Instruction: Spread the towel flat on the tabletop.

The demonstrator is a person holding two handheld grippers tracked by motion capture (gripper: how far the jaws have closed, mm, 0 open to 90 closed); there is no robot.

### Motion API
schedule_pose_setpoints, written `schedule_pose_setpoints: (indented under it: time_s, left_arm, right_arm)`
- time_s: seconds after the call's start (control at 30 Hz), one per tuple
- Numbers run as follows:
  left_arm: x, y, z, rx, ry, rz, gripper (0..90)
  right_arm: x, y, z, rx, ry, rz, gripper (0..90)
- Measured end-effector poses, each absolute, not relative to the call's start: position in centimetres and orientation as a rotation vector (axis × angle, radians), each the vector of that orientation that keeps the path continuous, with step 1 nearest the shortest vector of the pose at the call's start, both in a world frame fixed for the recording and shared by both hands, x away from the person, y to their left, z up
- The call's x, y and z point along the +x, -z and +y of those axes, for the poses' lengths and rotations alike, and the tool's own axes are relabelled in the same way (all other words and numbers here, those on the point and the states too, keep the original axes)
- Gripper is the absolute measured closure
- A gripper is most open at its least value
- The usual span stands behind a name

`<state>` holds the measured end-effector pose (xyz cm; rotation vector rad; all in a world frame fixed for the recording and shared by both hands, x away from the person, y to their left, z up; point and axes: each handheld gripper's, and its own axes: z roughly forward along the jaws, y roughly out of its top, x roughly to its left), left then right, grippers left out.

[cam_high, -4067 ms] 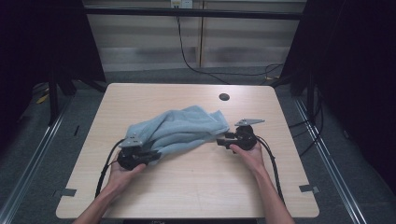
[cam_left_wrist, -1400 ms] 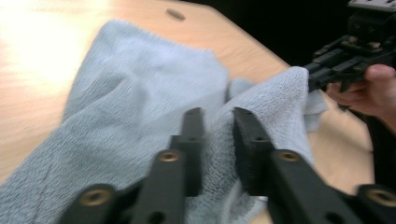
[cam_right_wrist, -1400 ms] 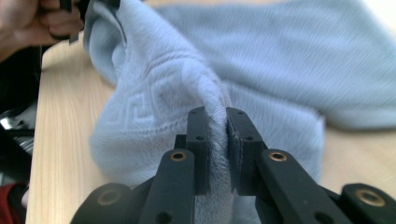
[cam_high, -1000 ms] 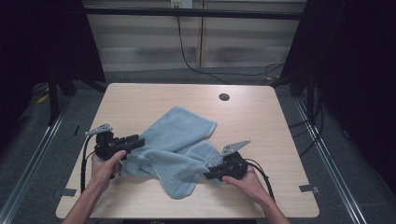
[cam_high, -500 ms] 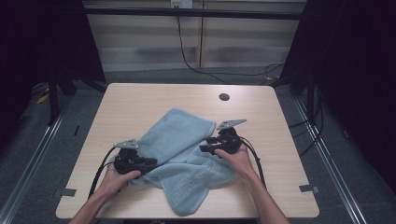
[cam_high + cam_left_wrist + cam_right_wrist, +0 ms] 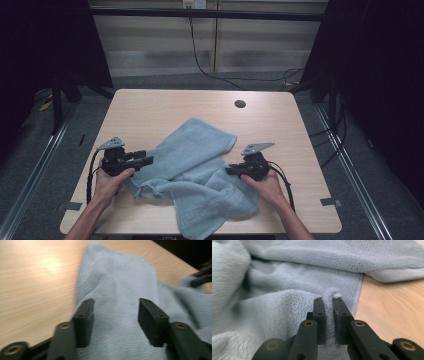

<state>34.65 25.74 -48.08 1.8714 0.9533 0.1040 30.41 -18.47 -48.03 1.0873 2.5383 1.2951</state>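
Right claw is pinching a ridge of the light-blue towel; its jaws have just been closing on that fold. Left claw, jaws having just been widening, is hovering over the cloth with nothing between its pads. Compared with a second ago, both claws are sitting farther back from the desk's front edge, where the crumpled towel is overhanging, so another spreading pull looks likely.

Far half of table bare, open passage; crumpled towel fills middle near front edge; narrow bare strips at both sides.
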Motion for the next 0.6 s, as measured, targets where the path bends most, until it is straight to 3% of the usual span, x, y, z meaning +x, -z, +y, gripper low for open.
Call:
schedule_pose_setpoints:
  time_s: [0.07, 0.17, 0.23, 0.33, 0.43, 0.47, 0.53, 0.6]
  left_arm:
    - [35.0, 49.2, 24.7, 1.965, -0.105, 0.969, 43.9]
    - [35.1, 49.7, 24.0, 2.038, -0.160, 0.948, 71.4]
    - [35.1, 49.3, 24.4, 1.994, -0.171, 0.962, 88.2]
    - [35.6, 48.5, 26.5, 1.828, -0.154, 1.033, 90.0]
    - [36.0, 48.1, 27.7, 1.781, -0.158, 1.065, 90.0]
    - [35.5, 47.3, 27.9, 1.771, -0.104, 0.995, 90.0]
    - [34.6, 46.7, 26.9, 1.816, -0.078, 0.906, 81.2]
    - [33.7, 46.6, 25.5, 1.869, -0.038, 0.829, 76.0]
  right_arm:
    - [28.5, 47.2, -20.1, 1.094, -1.314, 2.521, 81.8]
    - [26.3, 47.1, -21.4, 1.113, -1.317, 2.506, 81.7]
    - [24.7, 47.0, -22.3, 1.129, -1.341, 2.495, 81.8]
    - [22.3, 47.2, -23.2, 1.136, -1.306, 2.505, 81.6]
    - [21.0, 48.1, -23.6, 1.167, -1.273, 2.535, 79.7]
    - [20.2, 48.8, -23.7, 1.196, -1.252, 2.575, 73.1]
    - [19.9, 48.9, -23.8, 1.208, -1.257, 2.577, 64.5]
    - [20.5, 48.3, -24.0, 1.198, -1.323, 2.527, 61.5]
